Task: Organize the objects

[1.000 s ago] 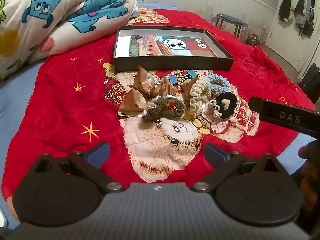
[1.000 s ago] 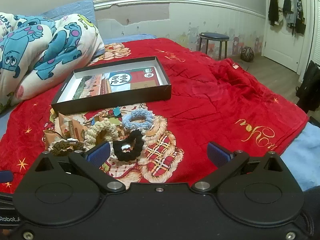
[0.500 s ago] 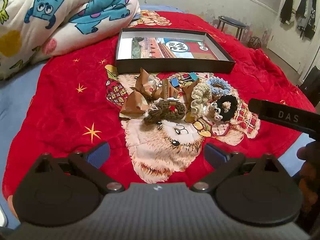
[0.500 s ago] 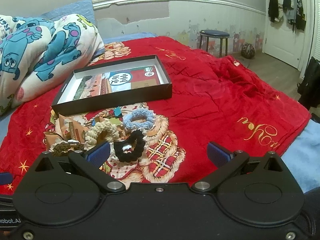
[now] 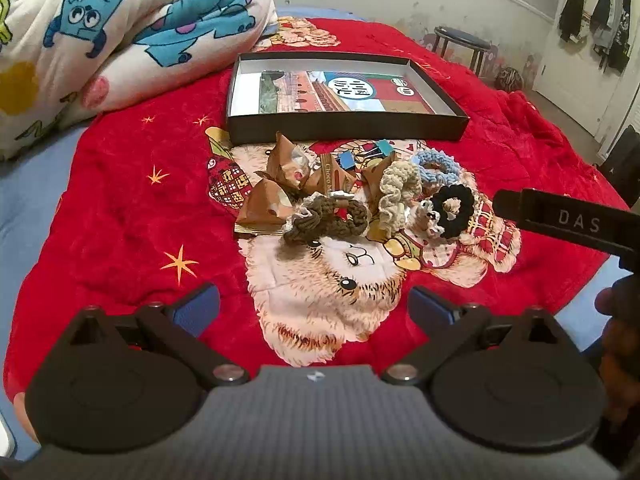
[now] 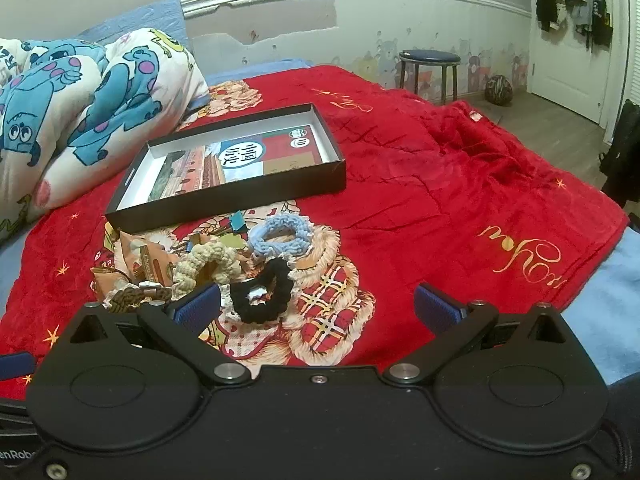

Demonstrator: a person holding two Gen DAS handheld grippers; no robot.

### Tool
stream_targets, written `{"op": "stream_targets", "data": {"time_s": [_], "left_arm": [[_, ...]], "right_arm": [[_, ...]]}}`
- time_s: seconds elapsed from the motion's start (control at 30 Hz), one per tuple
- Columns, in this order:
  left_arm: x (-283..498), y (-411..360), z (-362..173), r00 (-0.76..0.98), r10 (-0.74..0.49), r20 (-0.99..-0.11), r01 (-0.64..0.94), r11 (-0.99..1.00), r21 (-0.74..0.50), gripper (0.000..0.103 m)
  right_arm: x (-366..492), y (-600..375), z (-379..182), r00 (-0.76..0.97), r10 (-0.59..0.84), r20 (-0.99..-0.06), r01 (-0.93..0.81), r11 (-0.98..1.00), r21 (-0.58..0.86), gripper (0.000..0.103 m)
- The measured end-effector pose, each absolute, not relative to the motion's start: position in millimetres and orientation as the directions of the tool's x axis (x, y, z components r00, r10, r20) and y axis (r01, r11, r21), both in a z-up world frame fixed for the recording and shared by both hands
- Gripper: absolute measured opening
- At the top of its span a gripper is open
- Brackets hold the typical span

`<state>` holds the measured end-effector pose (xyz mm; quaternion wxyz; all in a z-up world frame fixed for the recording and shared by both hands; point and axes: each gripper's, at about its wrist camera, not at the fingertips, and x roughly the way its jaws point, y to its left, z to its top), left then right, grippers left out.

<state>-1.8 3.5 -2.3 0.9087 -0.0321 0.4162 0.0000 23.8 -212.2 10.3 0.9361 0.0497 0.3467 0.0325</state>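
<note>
Nearest the cameras, the left gripper (image 5: 314, 304) and the right gripper (image 6: 316, 304) both hover over the red blanket (image 6: 420, 184) on the bed, jaws spread wide with nothing between them; the lower part of each view is blocked by the gripper body. Just beyond lies a jumbled pile: a black scrunchie (image 6: 262, 294), a brown scrunchie (image 5: 326, 218) largely hidden behind the right gripper's left finger in the right wrist view, a cream scrunchie (image 5: 398, 188), and a light blue scrunchie (image 6: 280, 236). Among them sit brown snack wrappers (image 5: 280, 184), overlapping so that their number is hard to tell, and small blue clips (image 5: 366, 154), mostly covered. Past the pile rests an open black box (image 5: 344, 128) with a printed sheet inside. Farther left, a cartoon-print duvet (image 5: 120, 28) is cut off by the frame edge.
</note>
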Motion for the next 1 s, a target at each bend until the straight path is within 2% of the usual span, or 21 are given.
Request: {"op": "stream_targets", "data": {"time_s": [0.77,1.0], "left_arm": [[-4,-10,3,0.685,0.016,-0.728,0.010,0.999,0.031,0.103],[-5,2,13,0.721,0.036,-0.692,-0.022,0.999,0.030,0.103]], "right_arm": [[29,-210,7,0.737,0.127,-0.663,-0.047,0.989,0.138,0.103],[37,-238,15,0.729,0.176,-0.661,-0.010,0.969,0.247,0.103]]}}
